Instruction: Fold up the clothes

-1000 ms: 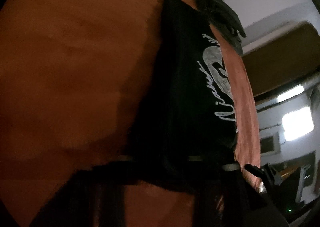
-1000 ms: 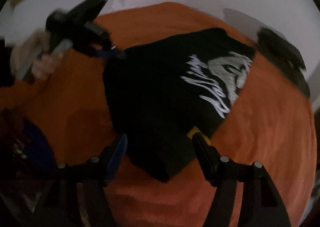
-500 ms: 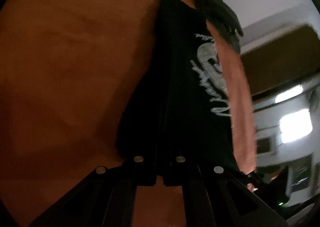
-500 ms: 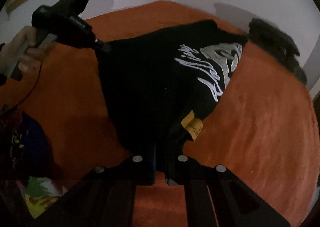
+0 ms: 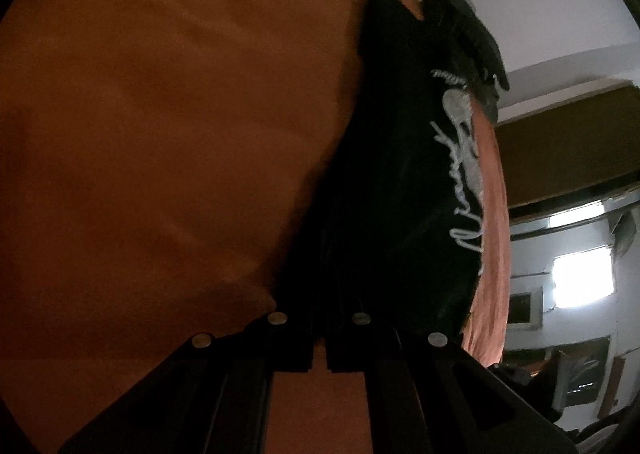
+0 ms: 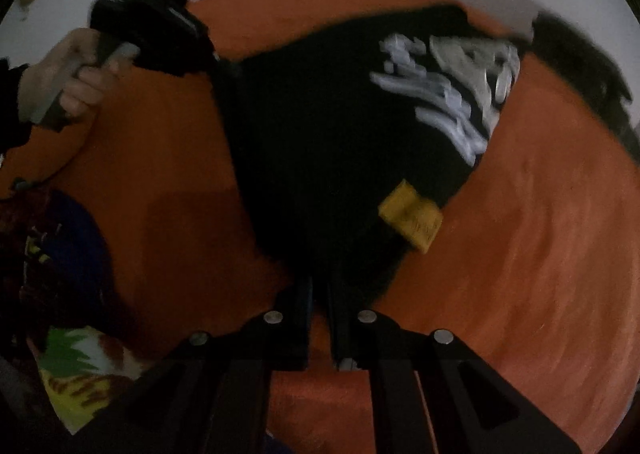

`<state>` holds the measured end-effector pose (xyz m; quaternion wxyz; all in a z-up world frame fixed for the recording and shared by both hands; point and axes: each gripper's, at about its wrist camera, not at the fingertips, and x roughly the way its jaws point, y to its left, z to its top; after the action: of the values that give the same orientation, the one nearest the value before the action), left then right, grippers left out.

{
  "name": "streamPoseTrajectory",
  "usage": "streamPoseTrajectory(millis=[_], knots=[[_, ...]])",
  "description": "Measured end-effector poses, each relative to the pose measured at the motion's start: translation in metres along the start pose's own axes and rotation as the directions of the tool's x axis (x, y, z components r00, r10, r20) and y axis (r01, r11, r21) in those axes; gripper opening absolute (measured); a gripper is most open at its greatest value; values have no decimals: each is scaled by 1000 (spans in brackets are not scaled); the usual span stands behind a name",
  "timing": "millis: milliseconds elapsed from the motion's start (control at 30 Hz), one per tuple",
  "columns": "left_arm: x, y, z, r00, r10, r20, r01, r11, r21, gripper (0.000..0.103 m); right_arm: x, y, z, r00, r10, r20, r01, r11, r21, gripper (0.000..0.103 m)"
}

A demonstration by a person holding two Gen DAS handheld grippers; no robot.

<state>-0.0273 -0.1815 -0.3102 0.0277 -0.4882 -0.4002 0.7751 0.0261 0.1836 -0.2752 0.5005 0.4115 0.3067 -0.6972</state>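
The black cotton T-shirt with a silver-white script print (image 6: 340,142) lies spread on the orange plush bed cover (image 6: 520,254), reaching away from both tongs. The right tongs (image 6: 319,294) are pinched narrow on its near hem corner, having just closed there with cloth between them. The left tongs (image 5: 319,338), held in a person's hand (image 6: 68,78), are clamped shut on the far-left corner.

Risk, as I judge it: each grip takes only a thin bite of hem, so uneven pulling could slip a corner free and skew the fold. The yellow sewn tag (image 6: 410,216), just right of the right tongs, may end up exposed.

Room: open cover lies right of the right tongs. A dark crumpled garment (image 6: 580,66) sits at the far edge, and a multicoloured pile of clothes (image 6: 60,294) crowds the left.
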Motion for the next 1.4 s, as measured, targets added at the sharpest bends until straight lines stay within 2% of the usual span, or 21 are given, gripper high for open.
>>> streamPoseTrajectory(millis=[33, 67, 100, 133, 167, 200, 267, 333, 367, 400, 467, 533, 567, 600, 767, 867, 1000, 1200, 1233, 1333, 1400], knots=[[-3, -2, 2, 1000, 1, 4, -1, 1000, 7, 4, -5, -2, 0, 1000, -10, 8, 10, 1000, 11, 14], [-6, -6, 4, 1000, 7, 7, -7, 1000, 19, 4, -10, -4, -1, 1000, -19, 16, 19, 1000, 22, 27], [-11, -9, 5, 1000, 10, 15, -11, 999, 35, 4, -21, -4, -1, 997, -49, 52, 48, 999, 19, 45], [-13, -12, 6, 1000, 11, 21, -12, 999, 45, 4, -31, -1, -2, 993, -72, 97, 72, 997, 5, 54], [-13, -12, 7, 1000, 15, 24, -17, 999, 51, 4, -42, 2, -3, 986, -89, 142, 92, 996, -11, 69], [-14, -13, 7, 999, 20, 26, -21, 998, 56, 4, -49, 7, -4, 979, -95, 179, 104, 994, -40, 75], [-13, -13, 8, 999, 26, 28, -27, 998, 58, 4, -51, 21, -3, 974, -113, 194, 142, 980, -138, 75], [-9, -9, 5, 1000, 25, 17, -26, 999, 32, 4, -43, 26, -5, 977, -132, 167, 160, 972, -169, 74], [-9, -8, 3, 1000, 24, 15, -25, 999, 24, 4, -38, 28, -6, 978, -140, 153, 167, 969, -180, 65], [-9, -8, 2, 1000, 21, 15, -21, 1000, 18, 4, -33, 27, -6, 978, -156, 136, 179, 969, -173, 46], [-8, -9, 1, 1000, 16, 14, -17, 1000, 9, 4, -20, 19, 1, 980, -173, 96, 184, 976, -118, 27], [-10, -10, 2, 1000, 17, 8, -17, 1000, 14, 4, -17, 13, 5, 983, -159, 95, 168, 981, -93, 23], [-11, -10, 3, 1000, 16, 8, -16, 1000, 15, 4, -16, 11, 7, 984, -151, 96, 159, 984, -82, 6], [-13, -11, 2, 1000, 15, 12, -15, 1000, 14, 4, -15, 8, 9, 985, -143, 98, 151, 986, -72, 1], [-22, -18, -6, 999, 10, 37, -11, 1000, 24, 4, -42, 0, -2, 974, -126, 190, 137, 989, -49, 1], [-12, -9, -14, 1000, 21, 15, -21, 1000, -2, 4, -28, -7, -13, 989, -103, 107, 107, 994, -32, 1], [-3, 1, -11, 1000, 16, 12, -15, 999, -44, 4, -20, -10, -10, 995, -65, 74, 64, 998, 17, 1], [-4, -10, -7, 998, 63, 19, -63, 998, 21, 4, -24, -2, -7, 998, -10, 56, 12, 999, -39, 4], [-4, -11, -8, 998, 67, 19, -68, 997, 26, 4, -25, -7, -8, 999, 30, 38, -30, 999, -18, 7], [-5, -9, -6, 998, 58, -14, -59, 998, -19, 13, -33, -41, -11, 988, 150, 42, -154, 980, 126, 31], [-11, -6, -4, 999, 29, -26, -31, 997, -72, 35, -46, -69, -12, 978, 182, 99, -201, 948, 246, 56]])
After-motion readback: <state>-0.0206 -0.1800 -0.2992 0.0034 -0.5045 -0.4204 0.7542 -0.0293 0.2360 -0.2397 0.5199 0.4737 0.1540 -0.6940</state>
